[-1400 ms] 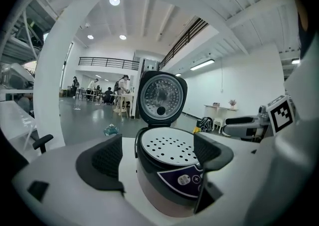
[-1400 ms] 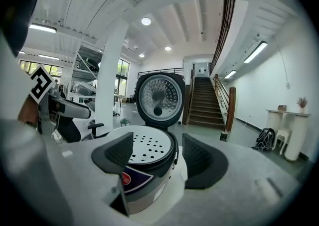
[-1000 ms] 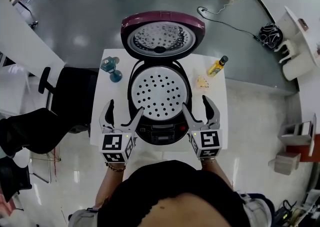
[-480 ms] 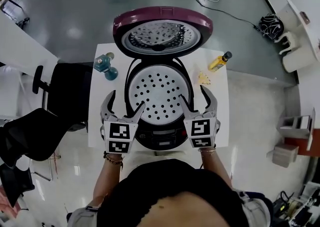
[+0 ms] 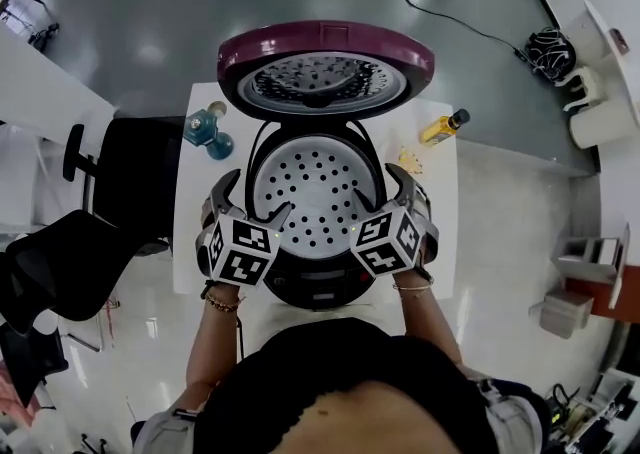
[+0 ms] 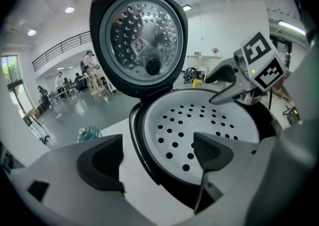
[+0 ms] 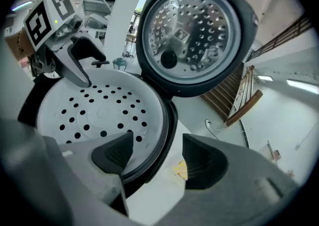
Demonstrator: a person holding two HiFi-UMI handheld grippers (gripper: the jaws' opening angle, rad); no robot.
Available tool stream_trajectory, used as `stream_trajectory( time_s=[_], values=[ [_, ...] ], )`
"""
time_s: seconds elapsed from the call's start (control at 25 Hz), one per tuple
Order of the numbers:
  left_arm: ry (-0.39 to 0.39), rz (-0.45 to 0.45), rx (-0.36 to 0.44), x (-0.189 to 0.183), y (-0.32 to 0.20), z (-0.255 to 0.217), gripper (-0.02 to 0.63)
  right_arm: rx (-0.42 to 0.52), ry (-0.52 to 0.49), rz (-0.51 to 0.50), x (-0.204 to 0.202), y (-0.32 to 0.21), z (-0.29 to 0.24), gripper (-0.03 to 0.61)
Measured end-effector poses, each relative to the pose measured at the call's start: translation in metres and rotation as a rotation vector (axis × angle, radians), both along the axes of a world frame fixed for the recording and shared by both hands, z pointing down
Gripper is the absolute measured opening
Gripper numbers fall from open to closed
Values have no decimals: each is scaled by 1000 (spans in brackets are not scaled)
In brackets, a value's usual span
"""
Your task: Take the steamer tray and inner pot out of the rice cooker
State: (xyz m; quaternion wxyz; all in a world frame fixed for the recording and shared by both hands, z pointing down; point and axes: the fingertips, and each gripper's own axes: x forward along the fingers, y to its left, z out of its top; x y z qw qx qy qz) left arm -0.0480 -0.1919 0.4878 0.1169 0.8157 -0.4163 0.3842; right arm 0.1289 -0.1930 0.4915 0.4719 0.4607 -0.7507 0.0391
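The rice cooker (image 5: 318, 287) stands on the white table (image 5: 440, 252) with its maroon lid (image 5: 325, 72) swung up and open. The white perforated steamer tray (image 5: 318, 187) sits in its mouth and hides the inner pot. My left gripper (image 5: 252, 200) is open at the cooker's left rim. In the left gripper view (image 6: 157, 158) one jaw hangs over the tray (image 6: 199, 120) and the other outside over the table. My right gripper (image 5: 380, 192) is open at the right rim. It straddles that rim the same way in the right gripper view (image 7: 158, 158), beside the tray (image 7: 99, 105). Neither gripper holds anything.
A blue-green glass item (image 5: 208, 132) stands at the table's back left. A yellow bottle (image 5: 443, 127) and a small yellow scrap (image 5: 408, 159) lie at the back right. A black office chair (image 5: 130, 177) stands just left of the table.
Both grippers have moved forward and inward from the cooker's front to its side rims. Their marker cubes now tilt toward the tray. Tray and lid have not moved.
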Motion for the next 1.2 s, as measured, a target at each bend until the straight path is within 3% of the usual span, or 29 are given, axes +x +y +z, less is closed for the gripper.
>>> stream_trajectory(
  time_s=[0.28,0.52,0.68,0.8,1.08,1.2],
  values=[
    [-270,103,-71,-4,-11,24,423,-128,157,-57,0,-11,27,304],
    [-315,87,-70,-7,-16,25,417,-62,216,-57,4,-17,20,284],
    [-360,93,-57,-6,-20,22,417,-22,142,-47,4,-15,10,257],
    [-336,83,-53,-7,-20,16,417,13,75,-49,-3,-15,-1,131],
    [-324,109,-58,0,-12,15,416,110,-128,17,-2,-22,-33,71],
    [-275,109,-64,4,-9,12,413,167,-260,56,1,-23,-50,55]
  ],
)
